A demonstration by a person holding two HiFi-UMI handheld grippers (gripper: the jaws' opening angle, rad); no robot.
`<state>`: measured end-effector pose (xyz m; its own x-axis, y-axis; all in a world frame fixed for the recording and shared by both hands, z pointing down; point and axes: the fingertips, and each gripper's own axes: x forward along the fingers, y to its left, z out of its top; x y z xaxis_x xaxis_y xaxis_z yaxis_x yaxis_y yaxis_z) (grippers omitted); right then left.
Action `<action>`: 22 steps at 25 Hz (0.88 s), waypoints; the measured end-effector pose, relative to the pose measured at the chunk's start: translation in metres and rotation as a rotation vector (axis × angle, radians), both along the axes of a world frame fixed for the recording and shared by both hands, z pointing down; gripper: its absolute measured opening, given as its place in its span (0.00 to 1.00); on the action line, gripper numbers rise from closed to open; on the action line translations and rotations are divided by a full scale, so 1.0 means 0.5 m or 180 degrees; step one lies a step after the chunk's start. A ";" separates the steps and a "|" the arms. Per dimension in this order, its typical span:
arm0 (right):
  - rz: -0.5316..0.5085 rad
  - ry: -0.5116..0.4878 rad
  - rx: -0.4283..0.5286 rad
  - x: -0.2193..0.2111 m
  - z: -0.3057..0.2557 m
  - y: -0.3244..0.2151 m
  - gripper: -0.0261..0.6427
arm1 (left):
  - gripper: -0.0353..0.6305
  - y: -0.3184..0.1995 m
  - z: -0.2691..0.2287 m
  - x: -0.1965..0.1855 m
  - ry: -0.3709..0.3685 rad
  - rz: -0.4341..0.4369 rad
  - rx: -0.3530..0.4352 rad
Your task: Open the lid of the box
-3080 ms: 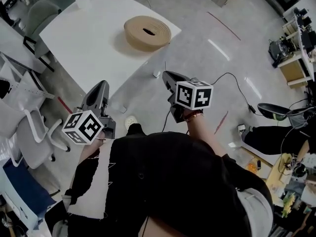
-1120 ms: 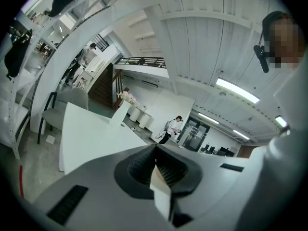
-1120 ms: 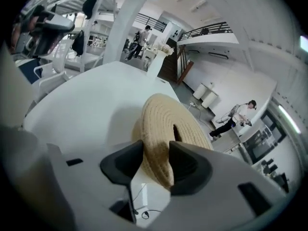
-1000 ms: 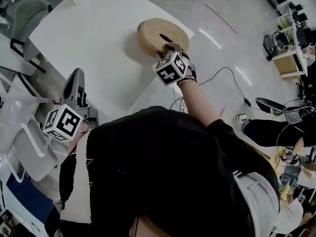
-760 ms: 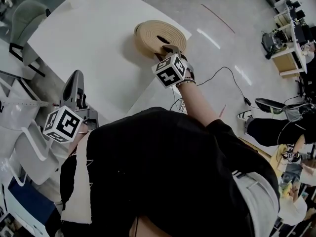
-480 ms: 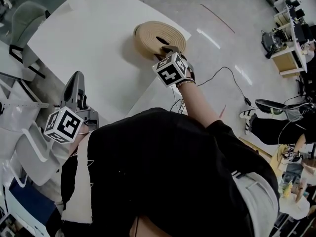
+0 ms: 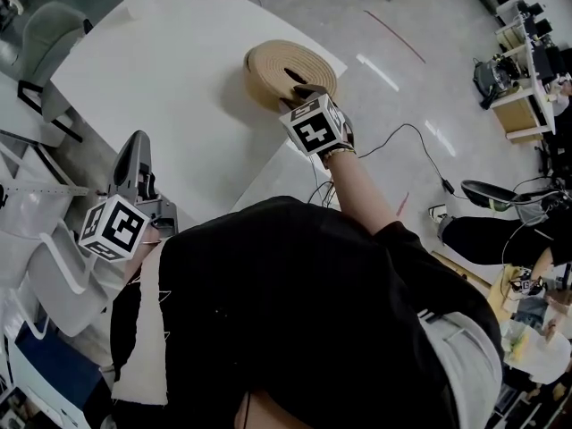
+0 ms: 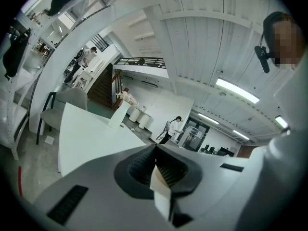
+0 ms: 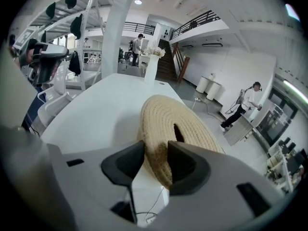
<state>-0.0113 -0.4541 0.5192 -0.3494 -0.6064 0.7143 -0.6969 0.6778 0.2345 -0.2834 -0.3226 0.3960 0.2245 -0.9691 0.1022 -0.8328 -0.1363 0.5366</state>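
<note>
Woven lid [image 9: 161,110], edge partly hidden, pinched by just-closing right claw [image 9: 155,154].

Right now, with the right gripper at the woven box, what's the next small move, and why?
Probably a slow lift of the right gripper, tipping the near edge up. Its jaws have just been closing and sit either side of the woven lid's near rim, pads against the weave. The box sits closed on the white table; the left gripper is shut and well away from it.

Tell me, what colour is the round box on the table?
The box is sandy tan, with coiled rope-like rings; the right gripper view shows it best.
</note>
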 end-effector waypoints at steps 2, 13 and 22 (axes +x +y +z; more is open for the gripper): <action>0.0029 -0.0060 -0.0012 0.000 -0.004 0.000 0.27 | 0.07 0.002 -0.001 0.000 0.0003 0.0000 0.0007; 0.0176 -0.0191 -0.0027 0.005 -0.024 0.000 0.27 | 0.07 0.005 0.003 -0.026 0.0016 -0.0047 0.0024; 0.0237 -0.0306 0.0018 0.009 -0.039 -0.006 0.26 | 0.07 -0.001 0.004 -0.034 0.0046 -0.0030 0.0042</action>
